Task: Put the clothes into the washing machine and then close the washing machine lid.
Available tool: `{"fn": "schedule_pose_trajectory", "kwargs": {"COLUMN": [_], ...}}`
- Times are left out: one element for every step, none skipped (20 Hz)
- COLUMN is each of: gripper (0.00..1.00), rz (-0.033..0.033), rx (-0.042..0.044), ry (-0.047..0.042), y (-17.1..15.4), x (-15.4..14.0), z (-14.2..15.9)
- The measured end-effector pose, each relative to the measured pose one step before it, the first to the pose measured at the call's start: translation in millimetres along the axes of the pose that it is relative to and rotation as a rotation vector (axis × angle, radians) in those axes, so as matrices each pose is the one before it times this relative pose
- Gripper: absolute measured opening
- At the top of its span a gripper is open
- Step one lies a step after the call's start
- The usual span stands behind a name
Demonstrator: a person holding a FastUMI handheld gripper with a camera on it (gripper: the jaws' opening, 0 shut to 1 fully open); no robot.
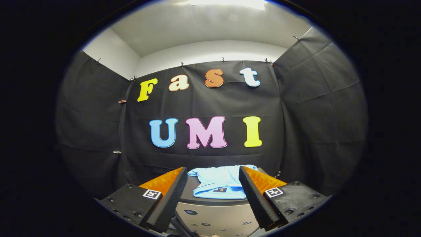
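Your gripper (213,184) holds its 2 fingers (171,197) spread apart, gripping nothing; beyond and between them, the folded light-blue shirt (218,182) lies atop the washing machine (213,217).

Black cloth (210,105) hangs as the booth's wall on three sides, creased and folded, with the back panel facing forward and a side panel angling in at each end. Small clips (182,63) pin its top edge along the line where it meets the wall behind. Above the cloth rises a plain white wall (210,51), then a white ceiling (204,28). A bright ceiling light (227,3) glows overhead.
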State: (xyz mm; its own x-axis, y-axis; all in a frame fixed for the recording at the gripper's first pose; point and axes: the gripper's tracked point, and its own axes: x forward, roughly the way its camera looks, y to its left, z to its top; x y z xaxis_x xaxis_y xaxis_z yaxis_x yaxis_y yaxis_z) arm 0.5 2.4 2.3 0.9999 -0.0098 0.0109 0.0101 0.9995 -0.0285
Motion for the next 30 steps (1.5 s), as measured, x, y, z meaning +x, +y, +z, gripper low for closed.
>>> {"fn": "schedule_pose_trajectory", "kwargs": {"gripper": [0.98, 0.98, 0.98, 0.98, 0.98, 0.98, 0.98, 0.98, 0.98, 0.98, 0.98, 0.98, 0.98, 0.98, 0.98, 0.98, 0.98, 0.98, 0.98, 0.98, 0.98, 0.98, 0.97, 0.98, 0.98, 0.97, 0.97, 0.97, 0.97, 0.97], "rz": [-0.00140, -0.00079, -0.00135, -0.00148, 0.00013, 0.00281, 0.00443, 0.00093, -0.00578, -0.01076, -0.01256, -0.00620, -0.00320, -0.00226, -0.00395, -0.00441, -0.00380, 0.00017, 0.00558, 0.00419, -0.00421, -0.01254, -0.01179, -0.00963, -0.00998, -0.01092, -0.00896, -0.00692, 0.00087, 0.01381], "rx": [-0.00054, -0.00153, -0.00256, -0.00283, -0.00235, -0.00205, -0.00092, -0.00262, -0.00580, -0.00618, -0.00296, -0.00115, -0.00101, -0.00202, -0.00312, -0.00407, -0.00037, 0.00296, 0.00716, 0.00859, 0.00097, -0.00227, -0.00401, -0.00677, -0.00629, -0.00456, -0.00536, -0.00763, -0.00966, -0.00949], "ry": [-0.00064, -0.00147, -0.00141, -0.00060, -0.00140, -0.00183, -0.00272, -0.00519, -0.00987, -0.00573, -0.00553, -0.00412, -0.00682, -0.00571, -0.00256, 0.00041, 0.00345, 0.00672, 0.01099, 0.01107, 0.01140, 0.01189, 0.00863, 0.01385, 0.01650, 0.01731, 0.01243, 0.01114, 0.01641, 0.02303], "y": [1.02, 0.96, 0.83, 0.36, 0.87, 2.07, 2.18, 2.55, -1.18, -1.51, -1.64, -0.47, 0.78, 0.99, 0.24, -1.18, -1.08, -0.73, 1.30, 0.28, -2.69, -4.26, -3.35, -1.84, -0.65, -1.54, -0.95, 0.46, 1.07, 3.78], "x": [0.62, 0.14, -0.28, 0.35, 0.26, 0.93, 1.41, 0.82, 2.88, 3.88, 3.85, 4.61, 4.43, 5.10, 7.88, 8.26, 8.69, 9.89, 9.46, 10.00, 10.29, 12.83, 13.52, 12.28, 14.41, 14.61, 12.57, 11.97, 11.14, 9.11], "z": [0.50, 0.34, 0.80, 0.47, 0.48, 0.84, 1.03, 1.77, 3.32, 2.26, 2.06, 3.86, 3.78, 4.35, 2.68, 3.07, 3.15, 2.68, 2.25, 1.73, 1.92, 1.05, 0.78, -0.60, -2.40, -3.62, -2.98, -4.36, -7.36, -9.09]}}
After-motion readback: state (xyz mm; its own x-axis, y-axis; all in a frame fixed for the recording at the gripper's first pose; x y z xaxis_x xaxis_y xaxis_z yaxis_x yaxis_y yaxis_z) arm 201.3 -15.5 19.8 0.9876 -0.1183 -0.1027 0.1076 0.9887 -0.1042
